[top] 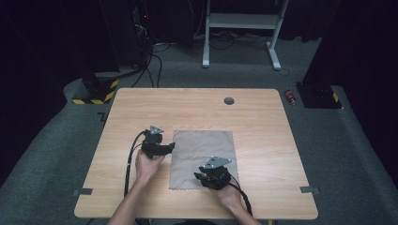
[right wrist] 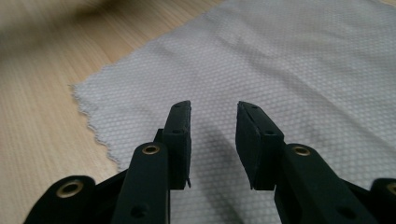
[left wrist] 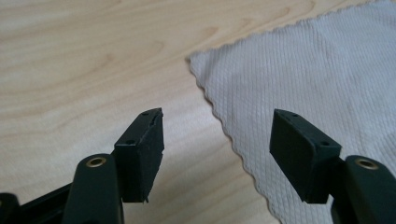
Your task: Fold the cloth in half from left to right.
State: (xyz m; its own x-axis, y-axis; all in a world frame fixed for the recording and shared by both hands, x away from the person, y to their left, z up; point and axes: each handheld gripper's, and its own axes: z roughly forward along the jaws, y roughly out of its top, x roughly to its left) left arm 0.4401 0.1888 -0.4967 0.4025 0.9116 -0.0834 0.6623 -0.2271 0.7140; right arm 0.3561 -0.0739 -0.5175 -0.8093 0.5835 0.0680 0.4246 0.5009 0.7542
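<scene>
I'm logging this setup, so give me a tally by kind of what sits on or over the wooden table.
Grey cloths: 1, lying flat
Black tools: 2, the left tool at the cloth's left edge and the right tool over its near part, both with jaws apart and holding nothing
Total: 3

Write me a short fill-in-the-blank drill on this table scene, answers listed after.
1. The grey cloth lies flat on the ____ table.
2. The left tool hangs over the cloth's ____, jaws apart.
3. Between the right tool's jaws there is ____; grey cloth lies beneath.

Missing words: wooden; edge; nothing
</scene>
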